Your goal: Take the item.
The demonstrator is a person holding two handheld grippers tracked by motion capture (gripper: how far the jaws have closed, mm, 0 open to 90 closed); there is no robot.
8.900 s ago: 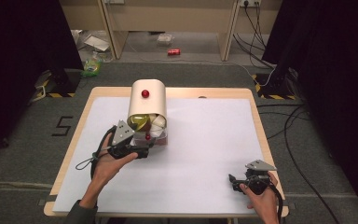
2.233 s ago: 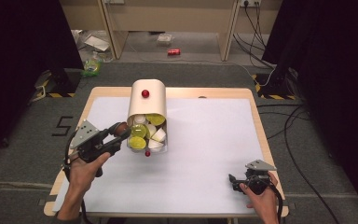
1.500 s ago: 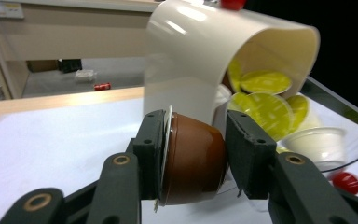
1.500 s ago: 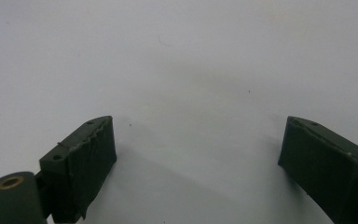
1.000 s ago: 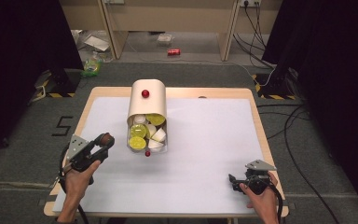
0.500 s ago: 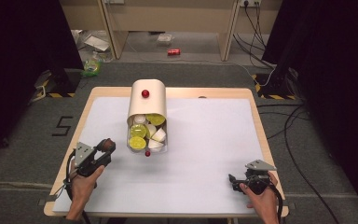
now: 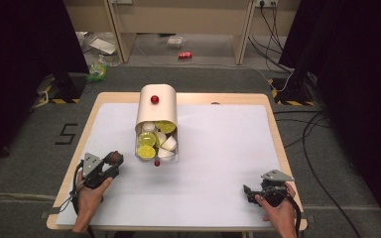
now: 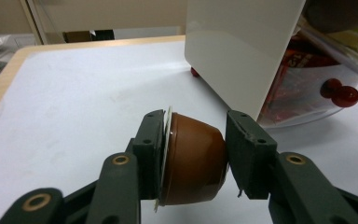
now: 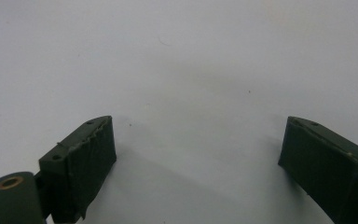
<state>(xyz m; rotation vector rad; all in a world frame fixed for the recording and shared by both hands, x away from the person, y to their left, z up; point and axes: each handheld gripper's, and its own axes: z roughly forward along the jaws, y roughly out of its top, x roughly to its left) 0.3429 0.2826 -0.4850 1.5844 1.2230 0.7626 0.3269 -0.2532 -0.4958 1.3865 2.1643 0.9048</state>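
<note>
Brown cup [image 8: 193, 161] sits clamped in the left gripper [image 8: 193, 158], low left of frame, ready for setting down. Right gripper [image 9: 196, 163] idles with jaws spread, empty.

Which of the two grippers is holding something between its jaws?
The left gripper holds something: its jaws press on a small brown cup lying sideways between them. The right gripper has wide-open jaws with nothing between them, just the white table.

I see a glossy brown plastic cup [image 8: 193, 161] between black fingers [image 8: 151, 144], a cream container [image 7: 157, 106] with a red knob [image 7: 154, 99], and a white counter [image 7: 218, 148].
</note>
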